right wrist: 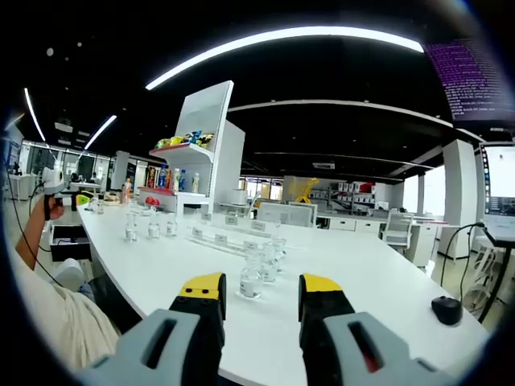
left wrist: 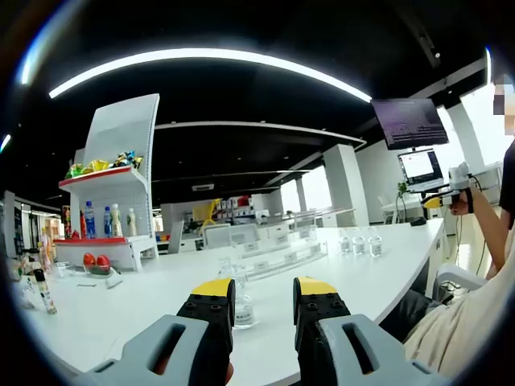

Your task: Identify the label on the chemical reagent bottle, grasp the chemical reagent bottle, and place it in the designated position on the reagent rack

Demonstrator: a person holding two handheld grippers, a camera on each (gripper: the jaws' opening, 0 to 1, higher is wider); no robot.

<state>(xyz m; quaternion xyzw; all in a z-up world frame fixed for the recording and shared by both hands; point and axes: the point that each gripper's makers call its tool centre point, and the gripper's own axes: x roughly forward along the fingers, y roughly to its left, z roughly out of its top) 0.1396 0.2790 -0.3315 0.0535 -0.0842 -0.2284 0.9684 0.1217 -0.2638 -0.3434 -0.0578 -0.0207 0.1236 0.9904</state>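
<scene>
1. In the left gripper view, the left gripper (left wrist: 263, 299) has its yellow-tipped black jaws spread apart with nothing between them, poised over the near edge of the long white tabletop (left wrist: 161, 293).
2. A small clear glass reagent bottle with a white label (left wrist: 242, 304) stands on the tabletop close to that near edge, seen in the gap between the jaws but beyond them, not touched.
3. Further in, the clear acrylic stepped reagent rack with white label cards (left wrist: 278, 253) runs along the middle of the tabletop, and three more small clear bottles (left wrist: 359, 240) stand together towards its far right edge.
4. At the far left end stands a white display shelf with a red-edged ledge carrying coloured drink bottles (left wrist: 113, 193).
5. In the right gripper view, the right gripper (right wrist: 261, 295) is likewise released, jaws apart and empty above the near edge.
6. Just beyond its jaws, a cluster of small clear labelled bottles (right wrist: 261, 269) stands beside the rack's near end.
7. A black computer mouse (right wrist: 447, 309) lies near the right edge of the tabletop.
</scene>
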